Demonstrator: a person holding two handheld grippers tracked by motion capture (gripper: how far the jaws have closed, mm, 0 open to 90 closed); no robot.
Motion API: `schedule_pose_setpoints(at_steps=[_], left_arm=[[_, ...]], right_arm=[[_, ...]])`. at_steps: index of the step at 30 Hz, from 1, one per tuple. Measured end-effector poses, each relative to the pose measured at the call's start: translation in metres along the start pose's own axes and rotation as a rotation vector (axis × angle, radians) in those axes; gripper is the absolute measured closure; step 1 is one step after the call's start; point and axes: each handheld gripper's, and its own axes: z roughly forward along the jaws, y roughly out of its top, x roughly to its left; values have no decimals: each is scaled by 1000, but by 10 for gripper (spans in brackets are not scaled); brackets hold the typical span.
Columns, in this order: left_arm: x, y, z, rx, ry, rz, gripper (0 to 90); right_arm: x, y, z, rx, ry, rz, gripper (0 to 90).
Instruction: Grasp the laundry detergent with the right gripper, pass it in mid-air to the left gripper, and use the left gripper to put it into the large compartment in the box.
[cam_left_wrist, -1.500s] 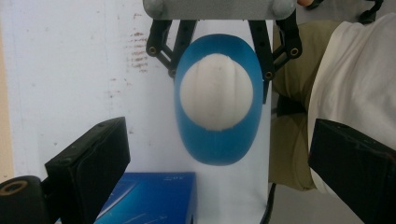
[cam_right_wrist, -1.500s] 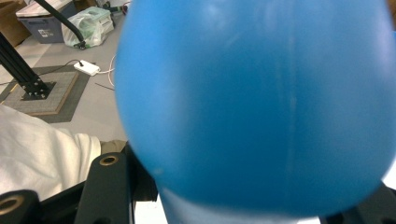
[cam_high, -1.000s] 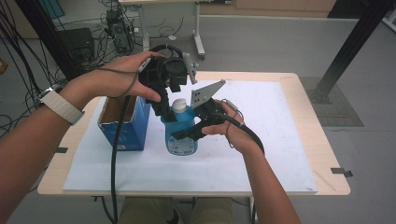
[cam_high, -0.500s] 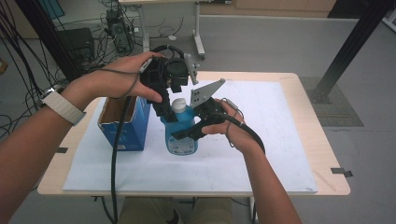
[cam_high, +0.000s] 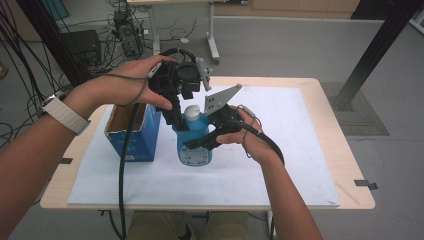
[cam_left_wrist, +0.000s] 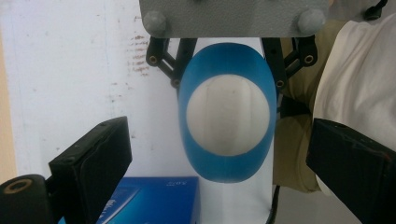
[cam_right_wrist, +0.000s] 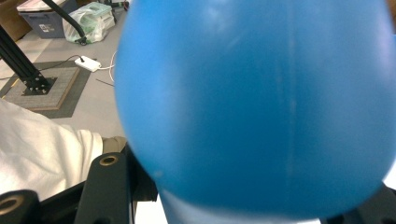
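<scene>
Grip first: my right claw (cam_high: 196, 143) is clenched on the body of the blue bottle (cam_high: 196, 150), pressing in from its right. Compared with a second ago, nothing has shifted. The bottle stands upright on the same spot, and both hands sit where they were. I take that as the hold being settled, so the white cap (cam_left_wrist: 228, 114) can be worked next.

My left claw (cam_high: 175, 116) hangs above the bottle, released, with its jaws spread to either side of the cap and touching neither side of it.

The grey plate (cam_high: 221, 100) on my right claw rises just right of the cap, so the left claw has little room to turn there. A blue box (cam_high: 132, 140), open at the top, stands just left of the bottle. Under the bottle lies a white sheet (cam_high: 280, 150) spread over the worktop (cam_high: 350, 195).
</scene>
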Motion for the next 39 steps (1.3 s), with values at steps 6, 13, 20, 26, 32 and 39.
schedule_pose_setpoints(at_steps=[6,13,20,26,32,39], left_arm=[[0,1,1,4,2,1,72],[0,1,1,9,2,0,73],[0,1,2,9,4,-2,74],[0,2,2,8,5,-3,74],[-1,2,2,12,8,-2,74],[-2,2,1,13,8,-3,74]], right_arm=[[0,0,-1,-2,-3,2,423],[0,-1,-2,-5,-5,2,423],[0,-1,-4,0,-4,4,423],[0,-1,-4,-1,-4,3,423],[0,-1,-5,-3,-5,1,423],[0,0,-5,0,-3,2,423]])
